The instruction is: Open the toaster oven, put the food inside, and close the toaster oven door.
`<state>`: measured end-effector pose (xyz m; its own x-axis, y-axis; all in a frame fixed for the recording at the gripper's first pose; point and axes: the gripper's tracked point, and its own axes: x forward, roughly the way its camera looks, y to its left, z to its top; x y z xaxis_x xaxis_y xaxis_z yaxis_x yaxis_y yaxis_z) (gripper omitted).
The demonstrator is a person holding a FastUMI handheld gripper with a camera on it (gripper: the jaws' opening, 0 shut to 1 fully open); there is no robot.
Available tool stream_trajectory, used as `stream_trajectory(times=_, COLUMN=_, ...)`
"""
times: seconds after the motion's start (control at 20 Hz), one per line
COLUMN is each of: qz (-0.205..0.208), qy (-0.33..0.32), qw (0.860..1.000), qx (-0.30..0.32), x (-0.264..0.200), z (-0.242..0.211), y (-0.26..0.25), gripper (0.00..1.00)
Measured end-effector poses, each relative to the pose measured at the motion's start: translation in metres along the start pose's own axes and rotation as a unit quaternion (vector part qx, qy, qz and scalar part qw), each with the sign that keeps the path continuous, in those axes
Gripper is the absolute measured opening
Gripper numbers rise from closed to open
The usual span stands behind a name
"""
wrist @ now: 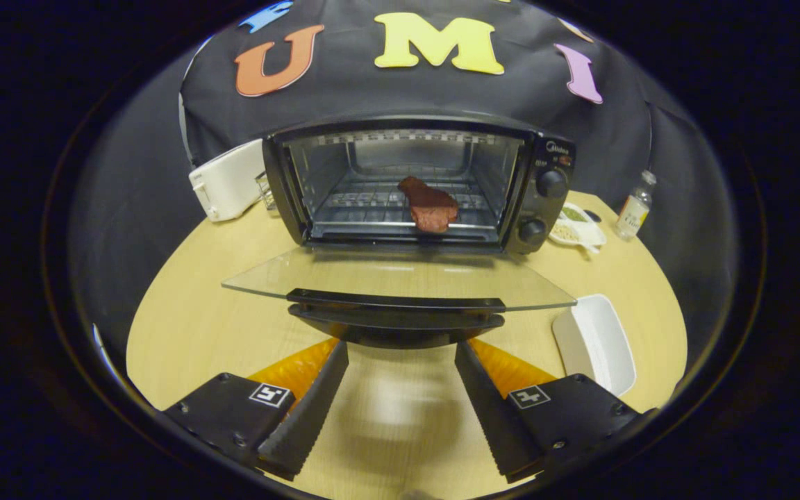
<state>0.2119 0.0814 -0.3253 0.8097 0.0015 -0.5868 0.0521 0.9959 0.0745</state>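
Fingers of my hand-held gripper (400,385) stand spread with nothing between them, just short of the handle (396,303) of one lowered glass door (400,281). Beyond, I count one toaster oven (417,184) with one piece of food (430,205) on its rack and two knobs. One white dish (596,344) sits on the surface (198,305) beside the door, one bottle (635,206) farther back.

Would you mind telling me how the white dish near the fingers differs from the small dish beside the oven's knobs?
The white dish is larger, rectangular and empty; the small dish holds bits of food. The first lies beside the open gripper, the second by the toaster oven. Both are white.
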Motion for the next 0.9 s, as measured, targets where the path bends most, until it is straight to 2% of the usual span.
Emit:
stream_trajectory(times=0.3, qz=0.007, qy=-0.031, qw=0.999, qx=0.017, x=-0.007, z=0.048, y=-0.002, gripper=0.99)
stream_trajectory(times=0.7, qz=0.011, qy=-0.083, qw=0.996, qx=0.004, x=-0.009, z=0.111, y=-0.001, gripper=0.99)
stream_trajectory(times=0.9, qz=0.012, qy=-0.087, qw=0.996, qx=0.004, x=-0.012, z=0.117, y=-0.003, gripper=0.99)
